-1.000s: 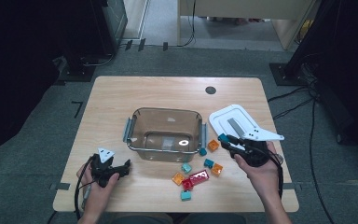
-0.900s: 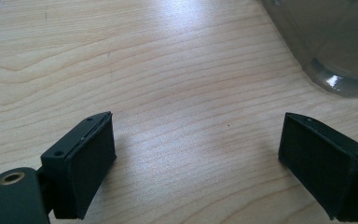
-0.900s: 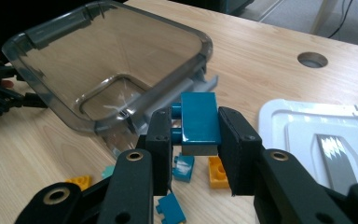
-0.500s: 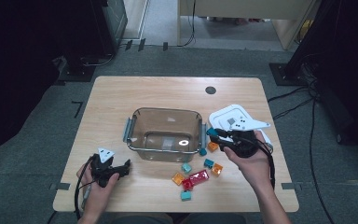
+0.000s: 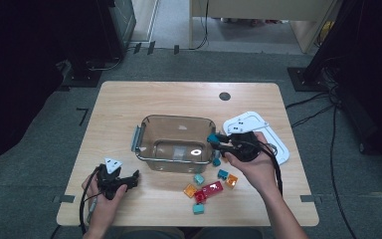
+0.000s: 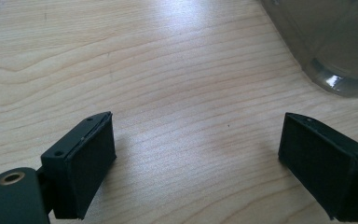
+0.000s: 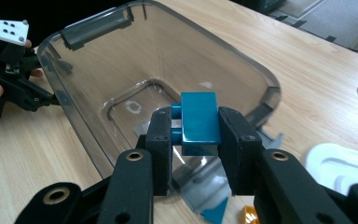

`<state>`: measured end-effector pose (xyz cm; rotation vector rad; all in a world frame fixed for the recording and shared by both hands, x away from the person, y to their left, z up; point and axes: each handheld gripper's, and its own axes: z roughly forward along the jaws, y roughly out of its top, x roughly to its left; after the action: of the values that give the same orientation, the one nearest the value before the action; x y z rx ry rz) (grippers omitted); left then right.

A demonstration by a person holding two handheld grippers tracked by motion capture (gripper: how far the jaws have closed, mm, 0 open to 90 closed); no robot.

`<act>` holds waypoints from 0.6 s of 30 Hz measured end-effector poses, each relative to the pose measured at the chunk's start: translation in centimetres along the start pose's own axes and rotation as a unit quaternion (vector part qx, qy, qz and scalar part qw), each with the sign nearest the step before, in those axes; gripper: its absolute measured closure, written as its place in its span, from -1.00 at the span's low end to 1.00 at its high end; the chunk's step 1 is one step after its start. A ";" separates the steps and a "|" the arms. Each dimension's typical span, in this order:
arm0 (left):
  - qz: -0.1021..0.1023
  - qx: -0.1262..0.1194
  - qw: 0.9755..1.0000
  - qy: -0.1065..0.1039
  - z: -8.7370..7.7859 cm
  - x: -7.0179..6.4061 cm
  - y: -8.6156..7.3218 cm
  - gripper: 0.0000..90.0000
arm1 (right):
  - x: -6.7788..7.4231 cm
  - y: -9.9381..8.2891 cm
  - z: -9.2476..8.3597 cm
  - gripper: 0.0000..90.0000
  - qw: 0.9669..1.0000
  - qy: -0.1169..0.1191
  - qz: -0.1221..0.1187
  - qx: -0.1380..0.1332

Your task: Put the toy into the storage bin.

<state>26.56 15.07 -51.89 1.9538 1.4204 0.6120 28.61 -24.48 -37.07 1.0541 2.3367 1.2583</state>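
No text, label, brand, number or sign can be read on anything in these pictures.

The right gripper holds a teal block at the clear tub's right rim. Loose blocks lie beside a white lid. The left gripper rests on the table.

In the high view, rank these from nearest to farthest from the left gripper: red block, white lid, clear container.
Measured from the left gripper:
1. Clear container, just up and right.
2. Red block, toward the table's front middle.
3. White lid, far right.
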 end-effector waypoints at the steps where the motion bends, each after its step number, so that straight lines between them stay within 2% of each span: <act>1: 0.000 0.000 1.000 0.000 0.0 0.0 0.0 -0.77 | 0.1 0.1 0.3 0.51 1.000 0.002 0.000 0.003; 10: 0.001 0.000 1.000 0.000 0.0 0.0 0.0 -0.77 | 0.8 1.1 3.1 0.51 0.999 0.018 -0.016 0.028; 18: 0.001 -0.001 1.000 0.000 0.0 0.0 0.0 -0.77 | 0.4 1.7 5.4 0.51 0.998 0.019 -0.020 0.064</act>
<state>26.57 15.07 -51.90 1.9533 1.4189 0.6146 32.12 -20.34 -38.77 1.0256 2.4824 1.1388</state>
